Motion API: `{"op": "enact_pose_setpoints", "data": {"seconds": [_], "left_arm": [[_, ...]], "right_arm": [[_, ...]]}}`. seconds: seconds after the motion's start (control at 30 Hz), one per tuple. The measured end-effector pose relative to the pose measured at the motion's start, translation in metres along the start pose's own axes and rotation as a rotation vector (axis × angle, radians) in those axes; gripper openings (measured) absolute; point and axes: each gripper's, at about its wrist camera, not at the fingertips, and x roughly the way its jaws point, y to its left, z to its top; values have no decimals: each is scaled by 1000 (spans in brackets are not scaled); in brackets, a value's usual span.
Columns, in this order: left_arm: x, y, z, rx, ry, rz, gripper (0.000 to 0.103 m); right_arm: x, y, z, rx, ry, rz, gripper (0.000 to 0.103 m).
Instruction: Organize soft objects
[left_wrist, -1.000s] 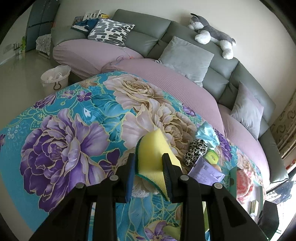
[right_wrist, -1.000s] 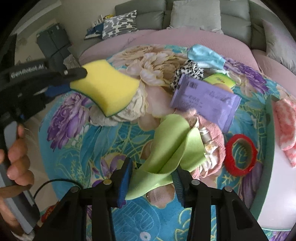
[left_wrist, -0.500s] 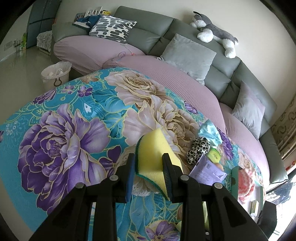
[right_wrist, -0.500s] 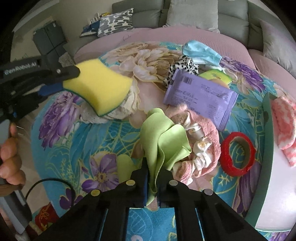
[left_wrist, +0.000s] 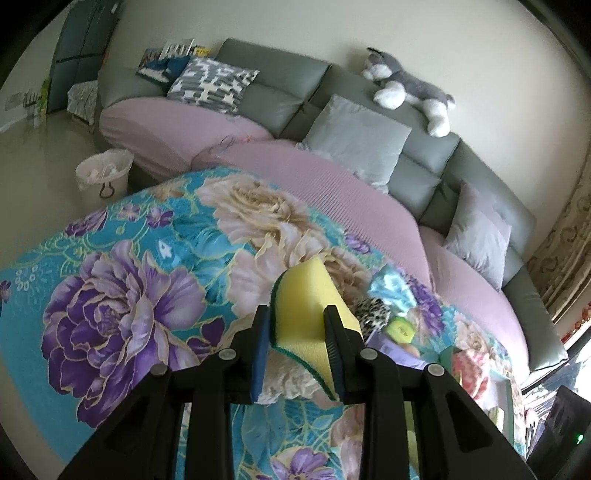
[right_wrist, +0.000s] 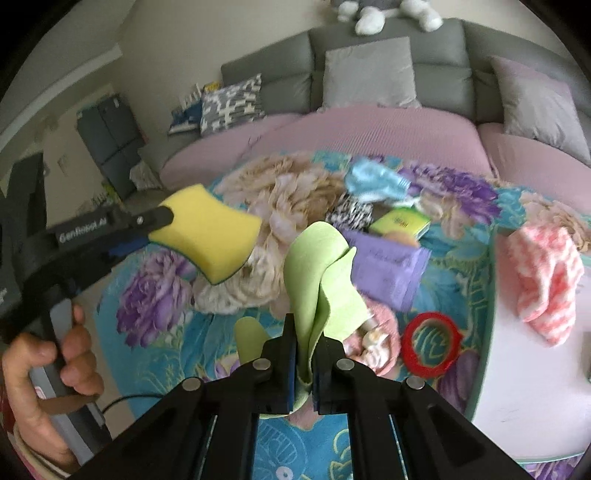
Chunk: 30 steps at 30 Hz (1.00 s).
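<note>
Right wrist view carries the only writing that reads clearly: white letters "GenRobot.AI" along the black arm of the left gripper (right_wrist: 162, 227). A yellow-green packet (right_wrist: 400, 221) behind the purple wipes pack (right_wrist: 388, 269) has small red print, too blurred to read, and the print on the purple pack is no clearer.

The right gripper (right_wrist: 303, 354) has its jaws nearly together, pinching a fold of the light green cloth (right_wrist: 317, 273); the cloth stands up from the pads and hangs over the flowered cover (right_wrist: 155, 302). The left gripper (left_wrist: 297, 332) is part open, its pads pressed on both faces of the yellow sponge (left_wrist: 306, 306), which has a dark green scouring layer and is held clear of the cover.

Only the right wrist view shows the person's left hand (right_wrist: 48, 365) wrapped around the grip, the red tape ring (right_wrist: 430, 343) lying flat on the cover, the pink-and-white knitted cloth (right_wrist: 543, 280) on the white tray (right_wrist: 524, 398), and the pink fluffy thing just beyond the gripper. Only the left wrist view shows the white bin (left_wrist: 105, 175) on the floor by the sofa and the whole of the grey plush dog (left_wrist: 410, 86) lying along the sofa back. Both views take in the leopard-print scrunchie (left_wrist: 373, 310) and the light blue cloth (left_wrist: 393, 290) beyond the sponge.
</note>
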Motion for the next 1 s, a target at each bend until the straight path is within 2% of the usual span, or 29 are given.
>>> {"op": "enact_pose_setpoints", "data": {"seconds": [0.23,0.5,0.63,0.8,1.0], "left_arm": [[-7,-13,1,24,-27,-34,30],[-4,-37,-5,71,-8,-105,30],[0,-61,-12,118,12,-173,30],[2,-101,-27,182,52,-307,30],[3,-143,-46,267,69,-398,30]], "right_arm": [[-22,-16,6,54,-79,-15,6],[-27,-42,7,113,-89,-64,6],[-36,-64,6,152,-106,-141,6],[-56,-97,3,227,-141,-225,6],[-86,-139,-4,324,-187,-326,6]]}}
